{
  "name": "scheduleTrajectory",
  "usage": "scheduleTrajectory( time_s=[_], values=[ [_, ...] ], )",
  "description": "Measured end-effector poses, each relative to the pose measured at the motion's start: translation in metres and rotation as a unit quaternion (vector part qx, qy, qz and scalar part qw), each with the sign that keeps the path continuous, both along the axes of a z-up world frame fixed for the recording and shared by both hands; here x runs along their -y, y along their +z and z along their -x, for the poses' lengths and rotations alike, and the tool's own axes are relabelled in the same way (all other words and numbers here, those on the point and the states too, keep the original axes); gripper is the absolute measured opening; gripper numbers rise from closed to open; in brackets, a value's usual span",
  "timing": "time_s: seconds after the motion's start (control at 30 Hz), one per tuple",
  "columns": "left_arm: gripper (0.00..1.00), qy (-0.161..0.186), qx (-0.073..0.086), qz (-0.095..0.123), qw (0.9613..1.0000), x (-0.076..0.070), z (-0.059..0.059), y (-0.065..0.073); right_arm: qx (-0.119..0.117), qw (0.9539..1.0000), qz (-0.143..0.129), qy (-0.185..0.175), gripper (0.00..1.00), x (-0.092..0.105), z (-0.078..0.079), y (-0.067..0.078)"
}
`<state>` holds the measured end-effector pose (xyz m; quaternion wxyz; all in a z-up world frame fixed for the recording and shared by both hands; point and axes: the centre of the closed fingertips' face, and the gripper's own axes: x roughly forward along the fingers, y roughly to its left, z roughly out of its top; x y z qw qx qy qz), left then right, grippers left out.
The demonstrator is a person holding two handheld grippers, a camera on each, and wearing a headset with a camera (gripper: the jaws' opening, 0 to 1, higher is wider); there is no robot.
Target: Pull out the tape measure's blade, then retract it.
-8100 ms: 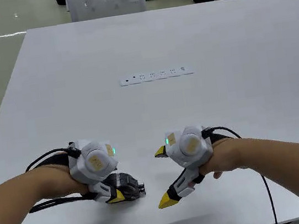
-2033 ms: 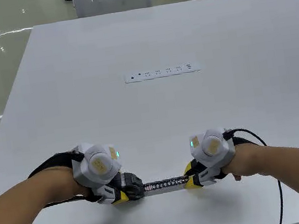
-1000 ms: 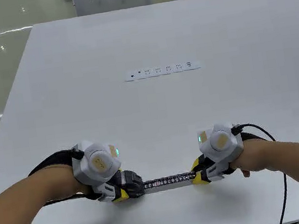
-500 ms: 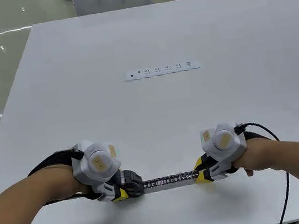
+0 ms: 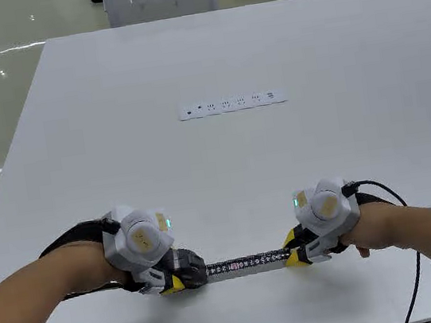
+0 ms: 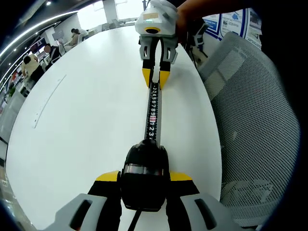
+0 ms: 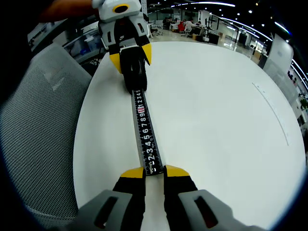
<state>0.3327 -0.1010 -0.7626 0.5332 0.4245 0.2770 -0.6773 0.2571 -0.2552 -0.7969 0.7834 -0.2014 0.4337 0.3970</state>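
Head view: on the wide white table (image 5: 202, 179), well nearer the person than the flat white power strip (image 5: 230, 104), the left hand-held gripper (image 5: 171, 283) clamps the black rounded tape measure case (image 5: 189, 268) below the strip's left end. The pale numbered steel blade (image 5: 246, 264) runs out to the right hand-held gripper (image 5: 292, 249), which pinches the blade's tip below the strip's right end

Black, rounded tape measure case (image 5: 187, 268) low over the white table (image 5: 185, 61) near its front edge; blade (image 7: 144, 130) pulled partway out, straight, level, numbered face up.
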Motion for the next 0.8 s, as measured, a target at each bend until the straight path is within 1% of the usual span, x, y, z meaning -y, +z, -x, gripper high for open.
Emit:
scheduleTrajectory(
  time_s=[0.2, 0.47, 0.63, 0.8],
  values=[
    [0.32, 0.001, 0.000, 0.002, 1.0000, 0.000, 0.000, 0.000, -0.002, 1.0000, 0.000, -0.004, 0.11, 0.004, 0.002, 0.000],
    [0.32, 0.001, 0.000, 0.001, 1.0000, 0.000, 0.000, 0.000, -0.003, 1.0000, 0.004, -0.004, 0.11, 0.013, 0.006, 0.000],
    [0.32, 0.000, 0.000, 0.000, 1.0000, 0.000, 0.000, 0.000, -0.003, 0.9999, 0.002, -0.011, 0.11, 0.020, 0.009, 0.000],
    [0.32, 0.000, 0.000, -0.001, 1.0000, 0.000, 0.000, 0.000, -0.001, 1.0000, 0.003, -0.006, 0.11, 0.022, 0.011, 0.000]
  ],
)
